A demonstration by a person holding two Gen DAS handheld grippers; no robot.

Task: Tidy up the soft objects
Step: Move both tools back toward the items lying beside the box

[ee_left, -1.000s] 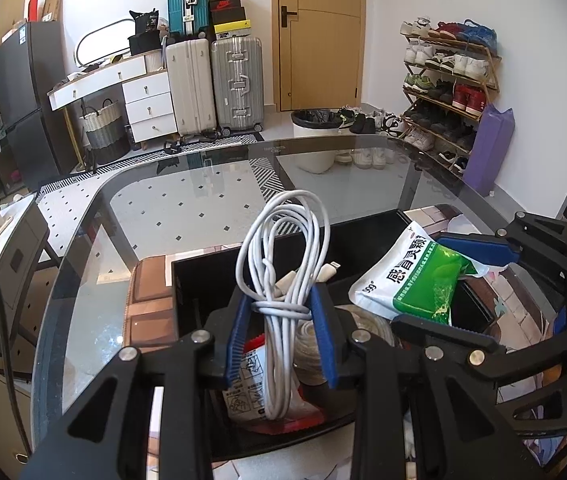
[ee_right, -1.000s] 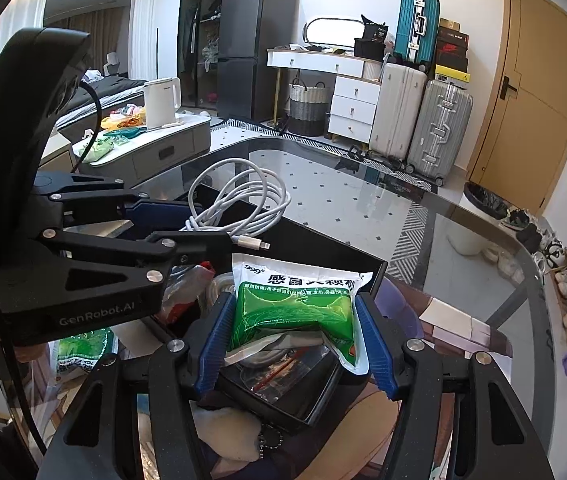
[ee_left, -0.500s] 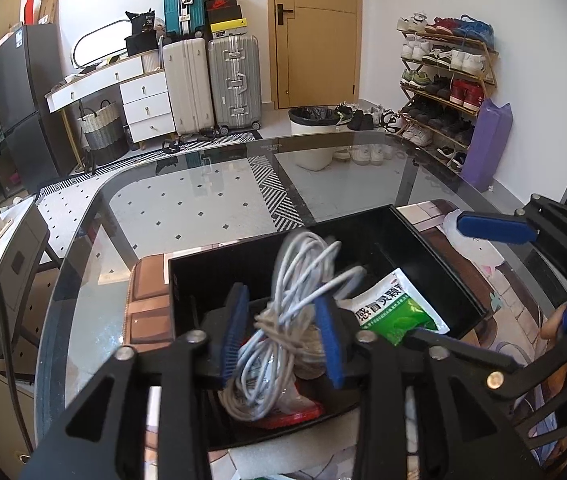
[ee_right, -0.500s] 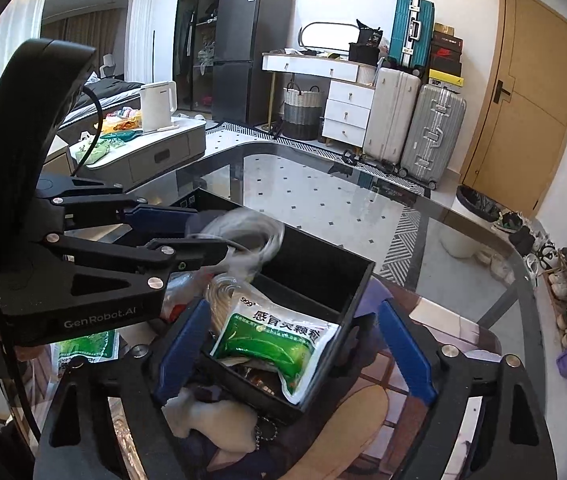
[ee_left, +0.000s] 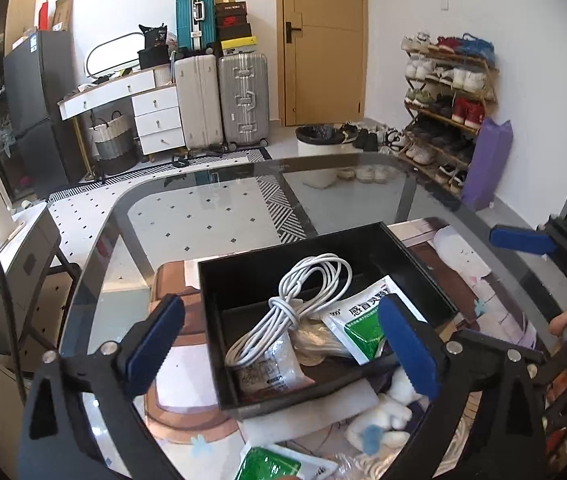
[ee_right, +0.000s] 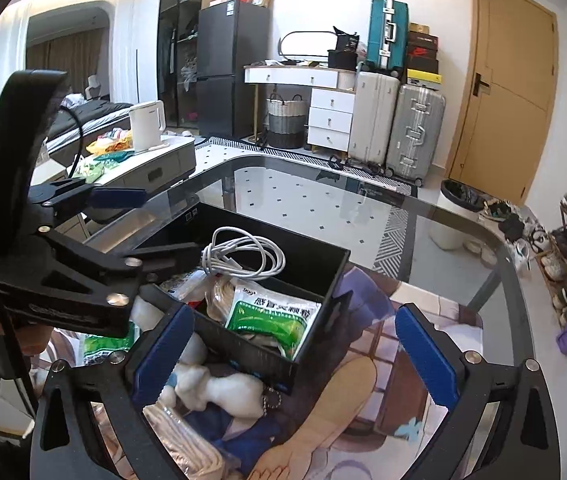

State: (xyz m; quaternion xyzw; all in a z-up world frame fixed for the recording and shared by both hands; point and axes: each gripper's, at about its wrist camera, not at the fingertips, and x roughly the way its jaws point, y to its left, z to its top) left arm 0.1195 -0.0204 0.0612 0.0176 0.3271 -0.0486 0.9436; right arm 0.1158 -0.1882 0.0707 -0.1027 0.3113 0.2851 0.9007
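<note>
A black box stands on the glass table. In it lie a coiled white cable, a green and white sachet and a clear packet. My left gripper is open and empty over the box's near side. My right gripper is open and empty over the box's near corner. A white plush toy lies on the mat in front of the box. Another green sachet lies near it.
A printed mat lies under the box. A coil of beige rope lies near the plush toy. The glass table stretches beyond the box. Suitcases, drawers, a bin and a shoe rack stand on the floor behind.
My left gripper opened and dropped the white cable into the box. My right gripper opened and let the green sachet fall into the box. Both grippers drew back toward me.
</note>
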